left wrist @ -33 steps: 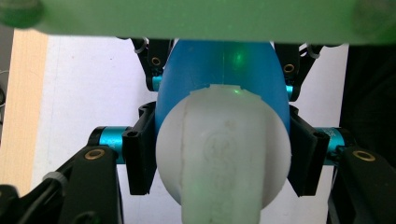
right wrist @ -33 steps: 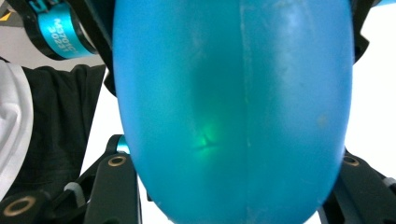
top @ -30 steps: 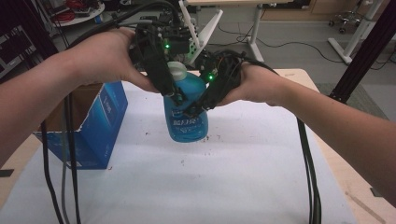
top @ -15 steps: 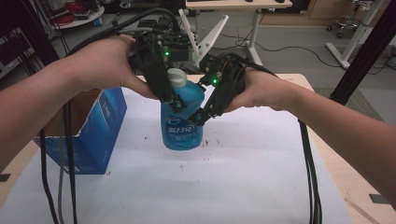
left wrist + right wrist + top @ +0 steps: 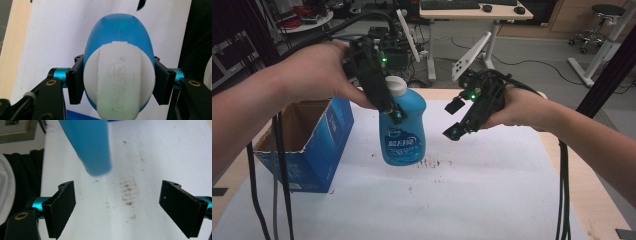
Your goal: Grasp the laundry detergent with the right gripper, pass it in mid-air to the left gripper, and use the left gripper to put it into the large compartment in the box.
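Observation:
A blue bottle (image 5: 404, 132) with a white cap (image 5: 395, 86) hangs over the white table cover. My left gripper (image 5: 395, 113) is shut on its neck just under the cap. In the left gripper view the black pads press both sides of the neck below the cap (image 5: 118, 82), and the bottle's blue body (image 5: 120, 32) points down to the table. My right gripper (image 5: 453, 119) stands apart to the bottle's right. Its jaws have just been opening and nothing is between them (image 5: 125, 207). The bottle's base (image 5: 90, 145) shows in the upper left of the right gripper view.
An open blue cardboard box (image 5: 307, 145) stands at the table's left edge, close to the bottle. The white cover (image 5: 492, 195) has brown specks (image 5: 432, 162) under the bottle. Cables (image 5: 562, 190) hang from both grippers. Desks and a stool stand beyond the table.
My right gripper let go of the bottle, opened its jaws and drew away to the right. The left gripper kept its hold and carried the bottle slightly left.

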Motion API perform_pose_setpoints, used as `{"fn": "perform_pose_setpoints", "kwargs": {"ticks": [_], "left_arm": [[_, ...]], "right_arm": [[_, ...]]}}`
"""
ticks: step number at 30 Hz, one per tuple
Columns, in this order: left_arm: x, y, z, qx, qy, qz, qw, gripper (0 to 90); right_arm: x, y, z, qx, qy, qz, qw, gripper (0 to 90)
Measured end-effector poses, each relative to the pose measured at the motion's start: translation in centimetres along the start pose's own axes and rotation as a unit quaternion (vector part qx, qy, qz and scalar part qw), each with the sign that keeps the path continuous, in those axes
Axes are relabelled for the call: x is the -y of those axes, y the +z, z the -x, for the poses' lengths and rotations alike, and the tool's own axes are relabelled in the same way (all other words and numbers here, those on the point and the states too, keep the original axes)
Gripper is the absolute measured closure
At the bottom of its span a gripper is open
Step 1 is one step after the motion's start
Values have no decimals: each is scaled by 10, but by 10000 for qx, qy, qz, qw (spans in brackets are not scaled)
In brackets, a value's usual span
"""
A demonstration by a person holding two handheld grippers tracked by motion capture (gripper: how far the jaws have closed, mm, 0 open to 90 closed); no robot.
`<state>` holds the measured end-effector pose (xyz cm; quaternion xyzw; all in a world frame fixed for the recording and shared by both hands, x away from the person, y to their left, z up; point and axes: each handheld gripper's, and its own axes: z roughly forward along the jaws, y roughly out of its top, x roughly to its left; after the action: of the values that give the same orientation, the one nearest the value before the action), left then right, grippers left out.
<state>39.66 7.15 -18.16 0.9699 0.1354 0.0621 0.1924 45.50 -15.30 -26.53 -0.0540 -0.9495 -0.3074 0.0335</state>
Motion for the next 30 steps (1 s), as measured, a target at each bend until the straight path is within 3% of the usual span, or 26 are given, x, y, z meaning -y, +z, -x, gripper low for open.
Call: {"fn": "perform_pose_setpoints", "kwargs": {"ticks": [2,3,10,12,16,17,18,21,22,23,24,25,26,27,28,29,30], "left_arm": [[0,0,0,0,0,0,10000,383],[3,-6,-1,-58,-167,52,9998,383],[19,-31,-8,-313,-768,137,9965,383],[25,-40,-10,-396,-912,182,9949,383],[37,-60,-15,-603,-1198,262,9906,383],[43,-70,-18,-722,-1367,307,9875,383],[46,-75,-19,-768,-1441,325,9861,383],[49,-80,-20,-818,-1522,331,9844,383],[59,-95,-23,-967,-1774,378,9786,383],[59,-95,-23,-967,-1774,378,9786,383],[67,-106,-25,-1087,-1962,416,9736,383],[67,-106,-25,-1087,-1962,416,9736,383],[71,-113,-27,-1166,-2064,412,9706,383],[74,-116,-27,-1211,-2105,410,9692,383],[81,-125,-29,-1354,-2255,410,9639,383],[81,-125,-29,-1354,-2255,410,9639,383],[89,-134,-30,-1499,-2433,469,9572,383]], "right_arm": [[3,-1,2,26,44,-27,10000,134],[9,-3,6,95,126,-96,9998,134],[30,-12,15,370,361,-241,9984,134],[42,-15,19,454,514,-393,9969,134],[51,-19,22,499,589,-450,9960,134],[56,-21,24,559,649,-488,9951,134],[59,-22,24,574,696,-525,9945,134],[61,-23,25,592,727,-526,9942,134],[67,-28,27,625,823,-551,9931,134],[67,-28,27,625,823,-551,9931,134],[70,-30,28,663,869,-555,9925,134],[70,-30,28,663,869,-555,9925,134],[71,-32,28,662,885,-528,9925,134],[72,-33,28,694,935,-519,9918,134],[74,-35,29,719,926,-478,9920,134],[75,-37,29,731,948,-470,9917,134],[76,-38,30,749,969,-460,9914,134]]}}
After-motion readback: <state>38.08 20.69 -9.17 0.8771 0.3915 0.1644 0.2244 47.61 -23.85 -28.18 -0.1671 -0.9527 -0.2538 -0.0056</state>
